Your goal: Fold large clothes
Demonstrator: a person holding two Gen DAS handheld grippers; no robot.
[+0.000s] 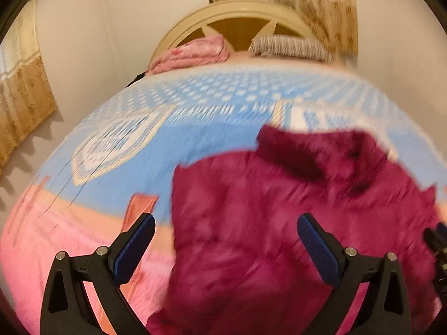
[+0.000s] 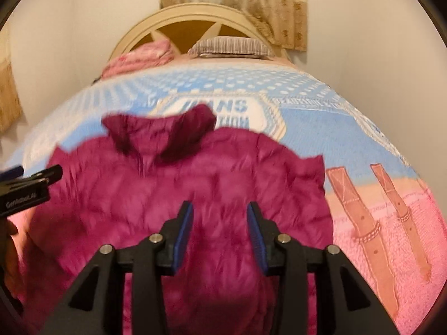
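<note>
A large magenta puffy jacket point(image 1: 279, 217) lies spread on the bed, its hood toward the headboard; it also shows in the right wrist view point(image 2: 195, 189). My left gripper point(image 1: 226, 223) is wide open and empty above the jacket's left edge. My right gripper point(image 2: 220, 212) is open with a narrower gap, empty, above the middle of the jacket. The left gripper's body point(image 2: 28, 187) shows at the left of the right wrist view. Both views are blurred.
The bed carries a blue and pink blanket point(image 2: 363, 145). A pink folded cloth point(image 2: 139, 58) and a striped pillow point(image 2: 232, 46) lie by the cream headboard point(image 2: 195, 14). Curtains point(image 2: 251, 5) hang behind; walls flank the bed.
</note>
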